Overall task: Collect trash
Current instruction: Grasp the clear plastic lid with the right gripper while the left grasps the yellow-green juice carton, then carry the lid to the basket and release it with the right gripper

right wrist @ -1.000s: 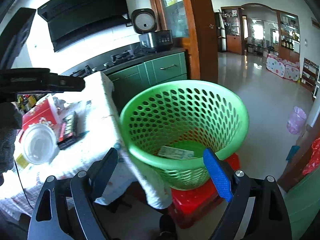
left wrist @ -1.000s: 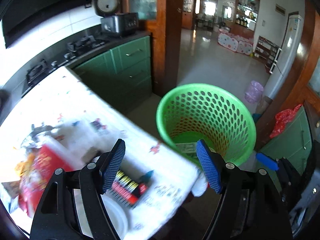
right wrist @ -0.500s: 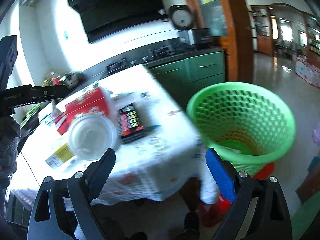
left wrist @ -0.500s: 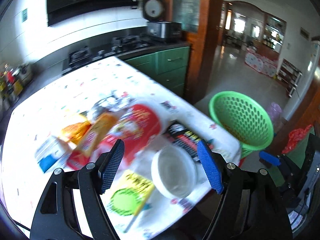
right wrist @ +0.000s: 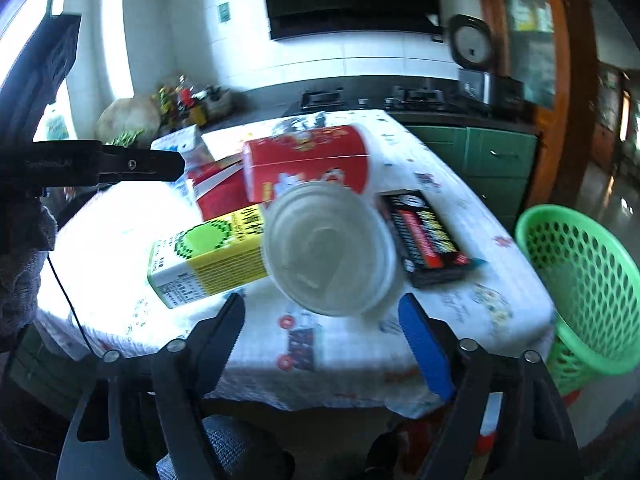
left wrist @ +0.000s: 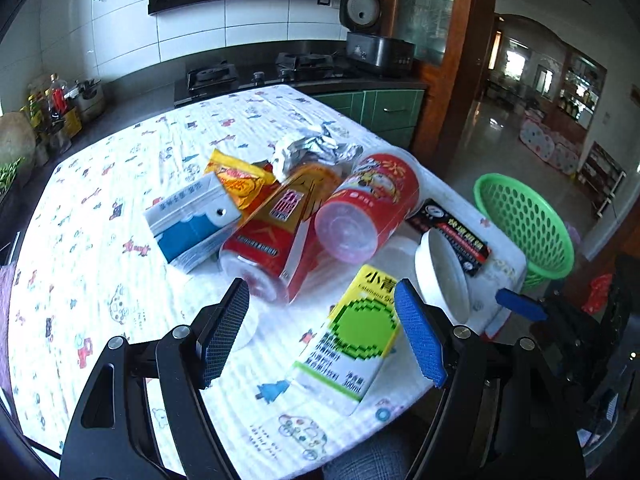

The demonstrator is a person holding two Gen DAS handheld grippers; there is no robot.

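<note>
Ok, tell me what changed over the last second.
Both views swung from the green basket to the trash on the table. The left gripper stays open and empty; the right gripper holds nothing, its jaws closing before the clear tub. The trash lies unmoved.

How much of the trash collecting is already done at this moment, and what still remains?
Little looks done: the green basket shows no contents from here. Nothing is in hand; the left gripper is open over the table, and the right gripper, jaws closing, is empty. Left on the tablecloth: yellow carton, white lid, red canister, black box, blue carton, foil.
</note>
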